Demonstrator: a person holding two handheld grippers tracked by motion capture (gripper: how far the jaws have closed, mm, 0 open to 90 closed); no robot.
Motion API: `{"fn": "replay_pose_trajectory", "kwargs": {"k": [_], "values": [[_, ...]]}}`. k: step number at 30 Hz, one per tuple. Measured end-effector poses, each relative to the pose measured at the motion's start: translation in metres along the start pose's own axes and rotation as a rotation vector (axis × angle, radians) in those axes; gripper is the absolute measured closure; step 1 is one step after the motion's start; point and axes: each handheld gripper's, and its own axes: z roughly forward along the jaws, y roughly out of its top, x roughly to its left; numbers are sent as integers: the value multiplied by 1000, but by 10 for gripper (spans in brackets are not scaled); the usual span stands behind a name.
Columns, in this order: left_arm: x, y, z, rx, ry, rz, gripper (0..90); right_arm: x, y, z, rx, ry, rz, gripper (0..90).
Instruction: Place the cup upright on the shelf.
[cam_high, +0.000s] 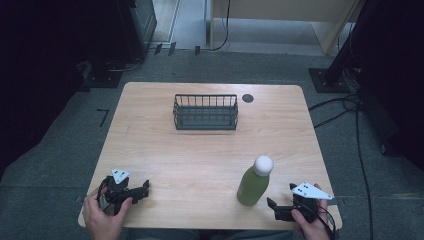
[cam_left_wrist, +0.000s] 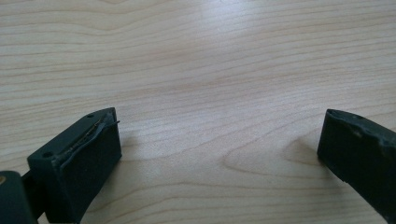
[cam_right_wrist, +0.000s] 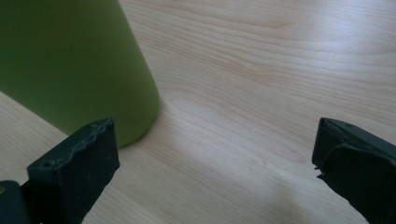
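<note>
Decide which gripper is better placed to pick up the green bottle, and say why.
The right gripper: it sits open just beside the bottle, whose base shows by its jaws. The left gripper, also open, faces bare table farther away.

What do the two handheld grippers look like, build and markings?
Both are black, each with two blocky black fingers faced with worn, ragged-edged pads. The left gripper and right gripper each carry a pale grey three-cornered plate with small dark dots on top. Black cables trail at the hands.
</note>
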Motion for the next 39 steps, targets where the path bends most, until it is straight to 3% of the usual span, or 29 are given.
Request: {"fn": "replay_pose_trajectory", "kwargs": {"k": [4, 11, 17, 30, 39], "values": [[1, 0, 0, -4, -5, -7, 0, 5, 1, 0, -14, 16, -7, 45], [0, 0, 0, 1, 3, 1, 0, 15, 3, -2, -43, 87, -28, 59], [0, 0, 0, 1, 2, 0, 0, 23, 6, -1, -52, 103, -44, 71], [0, 0, 0, 1, 3, 1, 0, 39, 17, 1, -92, 210, -20, 132], [0, 0, 0, 1, 3, 1, 0, 48, 27, 3, -109, 211, -14, 130]]}}
